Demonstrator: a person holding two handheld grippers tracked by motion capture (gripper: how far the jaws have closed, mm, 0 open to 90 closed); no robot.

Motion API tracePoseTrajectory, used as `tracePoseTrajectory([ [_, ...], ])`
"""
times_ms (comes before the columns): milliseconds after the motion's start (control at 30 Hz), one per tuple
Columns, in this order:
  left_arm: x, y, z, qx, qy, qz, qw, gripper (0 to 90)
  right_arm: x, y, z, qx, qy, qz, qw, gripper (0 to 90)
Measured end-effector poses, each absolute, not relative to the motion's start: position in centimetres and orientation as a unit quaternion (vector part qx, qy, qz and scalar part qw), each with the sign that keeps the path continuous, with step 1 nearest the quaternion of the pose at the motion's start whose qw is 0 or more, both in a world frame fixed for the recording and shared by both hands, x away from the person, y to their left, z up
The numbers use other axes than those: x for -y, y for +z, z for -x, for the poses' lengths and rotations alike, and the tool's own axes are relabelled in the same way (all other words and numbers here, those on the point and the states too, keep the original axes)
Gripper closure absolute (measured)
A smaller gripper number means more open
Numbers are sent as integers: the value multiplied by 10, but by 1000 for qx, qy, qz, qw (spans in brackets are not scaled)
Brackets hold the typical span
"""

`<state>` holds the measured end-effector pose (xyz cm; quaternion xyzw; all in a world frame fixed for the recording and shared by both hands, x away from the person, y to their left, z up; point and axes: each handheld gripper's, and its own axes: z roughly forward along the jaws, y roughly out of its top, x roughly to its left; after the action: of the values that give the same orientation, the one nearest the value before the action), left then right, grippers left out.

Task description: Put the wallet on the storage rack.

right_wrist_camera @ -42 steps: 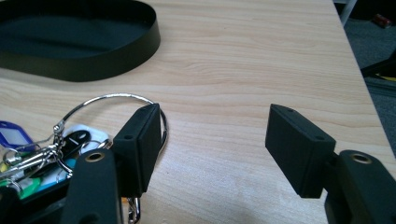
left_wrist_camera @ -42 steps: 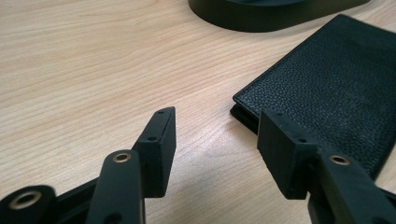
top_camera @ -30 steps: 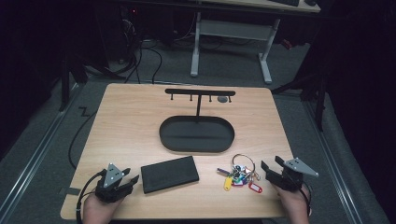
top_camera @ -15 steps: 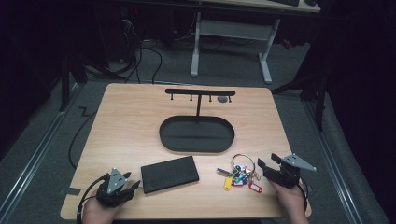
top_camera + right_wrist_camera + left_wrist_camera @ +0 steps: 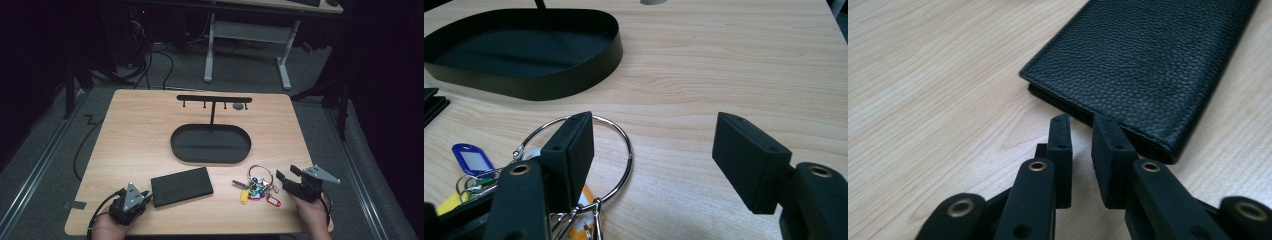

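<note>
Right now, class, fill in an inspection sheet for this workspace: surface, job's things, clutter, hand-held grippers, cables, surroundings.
Surface: light wooden table, bare between the items.
Job's things: black wallet lying flat near the front edge; key bunch with coloured tags and a large ring; black oval tray with a hook rack rising behind it.
Clutter: small grey disc under the rack.
Hand-held grippers: left hand-held gripper nearly closed, beside the wallet's corner, holding nothing; right hand-held gripper open wide, by the key ring.
Cables: black cable on the floor left of the table.
Surroundings: dark room, desk frame behind.
</note>
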<state>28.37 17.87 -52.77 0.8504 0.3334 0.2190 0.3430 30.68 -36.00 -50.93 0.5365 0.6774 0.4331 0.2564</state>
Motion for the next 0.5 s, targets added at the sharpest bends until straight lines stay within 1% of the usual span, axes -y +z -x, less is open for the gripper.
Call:
tracePoseTrajectory([
  [67,-178,-528,-283,-334,220,-850,343,801,361,-510,-307,-676,434,-537,256,334],
  [300,-178,-527,-280,-333,208,-849,354,799,360,-510,-307,-678,434,-537,252,333],
  [500,-168,-526,-271,-309,201,-860,352,800,361,-511,-309,-676,437,-539,248,332],
])
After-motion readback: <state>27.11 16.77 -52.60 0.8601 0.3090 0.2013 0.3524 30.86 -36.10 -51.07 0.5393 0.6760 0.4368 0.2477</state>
